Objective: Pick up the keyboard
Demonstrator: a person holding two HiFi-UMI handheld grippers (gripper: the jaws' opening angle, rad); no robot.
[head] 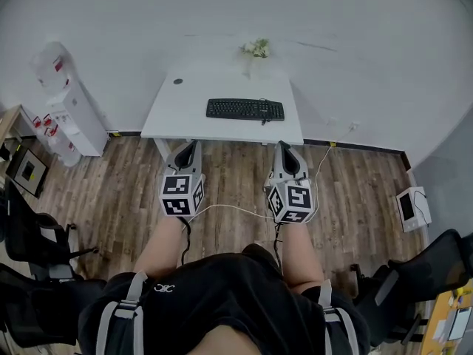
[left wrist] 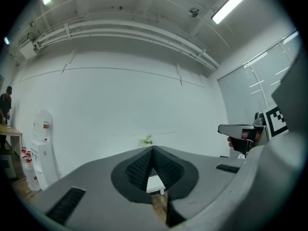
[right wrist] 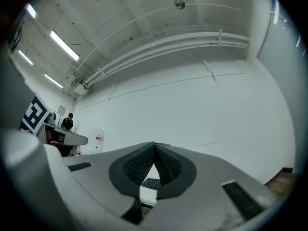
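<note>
- Seen from the head camera, a person holds the left gripper and the right gripper side by side. Both point roughly level at a white desk that stands just ahead of their tips.
- Both claws are closed. In each gripper view the ribbed pads meet at the tip with nothing caught between them.
- The black keyboard lies flat on the desk, ahead of both grippers. It sits between their lines of aim, somewhat nearer the right one, and neither claw touches it.
- In the right gripper view, one end of the keyboard shows just below the point where the pads meet.
- A small plant stands at the desk's far edge, beyond the keyboard, against a white wall.
- A water dispenser stands by the wall, well off to the left of the left gripper.
- A white cable runs over the wooden floor between the two grippers.
- Black office chairs sit behind the grippers, on either side of the person.
</note>
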